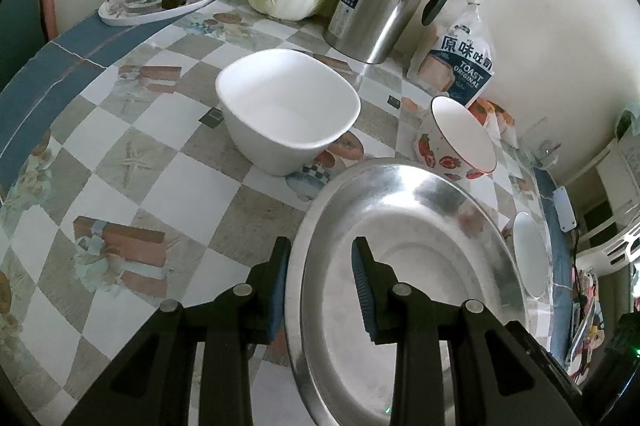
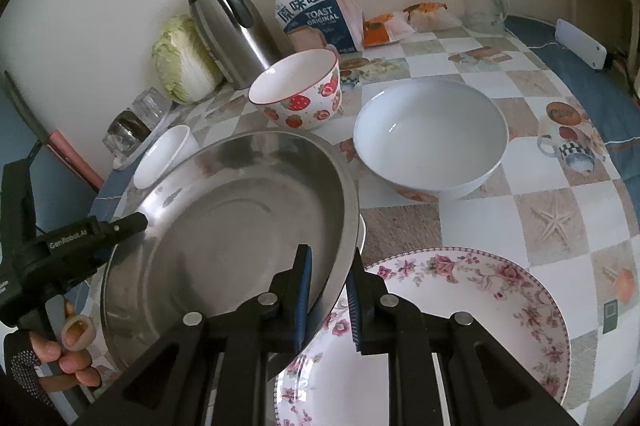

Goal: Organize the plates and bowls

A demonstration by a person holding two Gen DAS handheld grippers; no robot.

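- Left wrist view: the left gripper (image 1: 320,290) straddles the steel basin's (image 1: 420,226) near rim; whether its pads press the rim is unclear, and the basin's lower edge is cut off.
- Right wrist view: the right gripper (image 2: 329,300) pinches the basin's opposite rim above the floral plate (image 2: 480,306), which it partly hides.

- I see the steel basin (image 2: 224,226), wide, shallow and shiny, tilted and lifted by its rim on both sides.
- The floral plate (image 2: 480,286), white with pink flowers round its rim, lies flat just right of the basin, partly beneath its edge.
- The large white bowl (image 2: 430,138) stands upright beyond the basin's right side.
- The strawberry bowl (image 2: 298,90) stands behind the basin.
- The square white bowl (image 1: 286,106) stands upright left of the basin.
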